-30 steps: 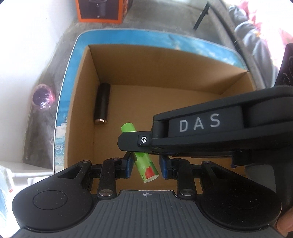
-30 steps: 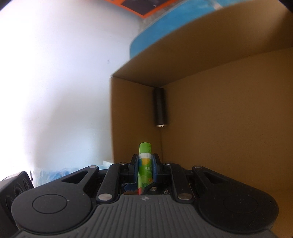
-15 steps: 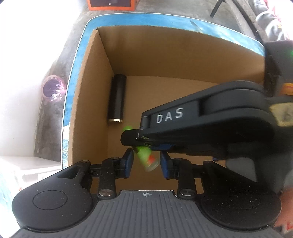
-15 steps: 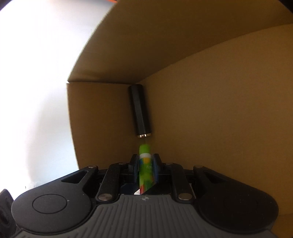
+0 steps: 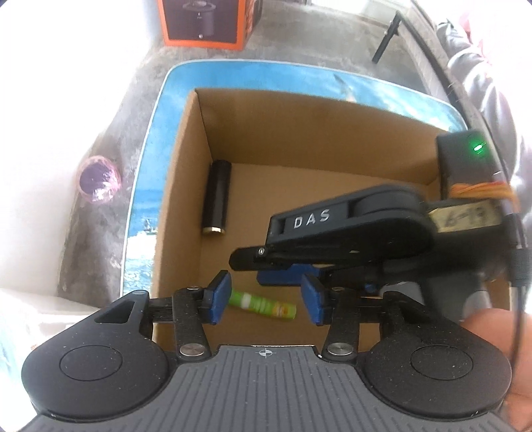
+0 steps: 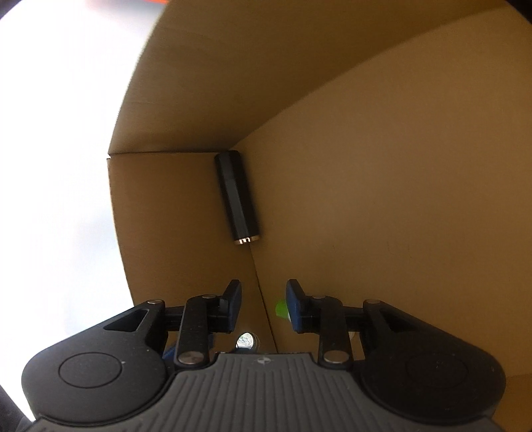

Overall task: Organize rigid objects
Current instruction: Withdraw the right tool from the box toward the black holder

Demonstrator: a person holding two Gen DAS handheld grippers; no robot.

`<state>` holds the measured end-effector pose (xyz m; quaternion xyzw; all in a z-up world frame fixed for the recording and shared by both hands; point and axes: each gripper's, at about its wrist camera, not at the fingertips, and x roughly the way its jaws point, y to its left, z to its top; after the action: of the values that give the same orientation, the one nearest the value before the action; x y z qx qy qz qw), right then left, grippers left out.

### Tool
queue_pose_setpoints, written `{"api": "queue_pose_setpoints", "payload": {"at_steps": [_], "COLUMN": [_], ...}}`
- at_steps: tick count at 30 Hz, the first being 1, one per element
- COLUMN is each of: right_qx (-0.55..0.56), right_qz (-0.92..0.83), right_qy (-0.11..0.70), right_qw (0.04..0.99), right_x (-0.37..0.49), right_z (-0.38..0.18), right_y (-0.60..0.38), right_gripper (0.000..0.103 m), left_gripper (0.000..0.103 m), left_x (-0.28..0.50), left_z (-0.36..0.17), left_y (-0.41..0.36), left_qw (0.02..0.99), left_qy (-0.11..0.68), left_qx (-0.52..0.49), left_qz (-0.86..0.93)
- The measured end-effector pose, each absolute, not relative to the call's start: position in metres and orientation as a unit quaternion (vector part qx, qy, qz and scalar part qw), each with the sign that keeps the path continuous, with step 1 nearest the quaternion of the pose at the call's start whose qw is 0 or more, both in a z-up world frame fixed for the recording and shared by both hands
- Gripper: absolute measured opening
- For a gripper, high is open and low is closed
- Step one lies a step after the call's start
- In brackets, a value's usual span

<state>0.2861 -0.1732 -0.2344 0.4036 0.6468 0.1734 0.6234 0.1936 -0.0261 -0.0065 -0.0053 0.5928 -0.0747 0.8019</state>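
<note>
An open cardboard box point(image 5: 186, 186) holds a black cylinder point(image 5: 217, 199) lying along its left wall, also seen in the right wrist view point(image 6: 237, 199). A green tube point(image 5: 262, 304) lies flat on the box floor, free of any pads. My left gripper point(image 5: 266, 297) hovers above it, jaws opening, with nothing pressed between them. My right gripper point(image 5: 269, 270) reaches into the box from the right, just over the tube. In its own view my right gripper point(image 6: 264, 299) has its jaws opening and empty. Only a green tip of the tube point(image 6: 280, 309) shows beside the right pad.
The box stands on a blue-patterned tabletop point(image 5: 146, 199). An orange carton point(image 5: 206, 23) sits on the grey floor beyond, and a pink-purple bundle point(image 5: 98, 179) lies to the left. A person's hand point(image 5: 498, 339) and grey sleeve point(image 5: 482, 83) fill the right edge.
The right gripper sank into the box with the green tube, then let it go; the tube now lies on the floor. Both grippers' jaws have widened.
</note>
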Motion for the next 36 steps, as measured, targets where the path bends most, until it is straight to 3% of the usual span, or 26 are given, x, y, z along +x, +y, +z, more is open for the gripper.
{"api": "queue_pose_setpoints", "payload": {"at_steps": [7,12,23,36], "right_qx": [0.41,0.41,0.395,0.396], "right_qz": [0.155,0.145,0.145,0.122], "right_qy": [0.64,0.644,0.602,0.52], "right_qw": [0.631,0.629,0.678,0.747], "right_x": [0.275,0.266,0.23,0.121], "right_z": [-0.221,-0.204,-0.149,-0.085], "right_y": [-0.186,-0.202,-0.22,-0.258], "right_gripper": [0.032,0.045,0.047,0.047], "left_gripper": [0.052,0.054,0.055,0.058], "left_x": [0.185,0.185,0.172,0.114], "left_z": [0.01,0.014,0.045,0.067], "left_y": [-0.02,-0.008,0.025,0.017], "left_qw": [0.811,0.818,0.849,0.852], "left_qy": [0.58,0.57,0.51,0.492], "left_qx": [-0.001,-0.022,-0.124,-0.12], "left_qz": [-0.077,-0.07,-0.061,-0.132]}}
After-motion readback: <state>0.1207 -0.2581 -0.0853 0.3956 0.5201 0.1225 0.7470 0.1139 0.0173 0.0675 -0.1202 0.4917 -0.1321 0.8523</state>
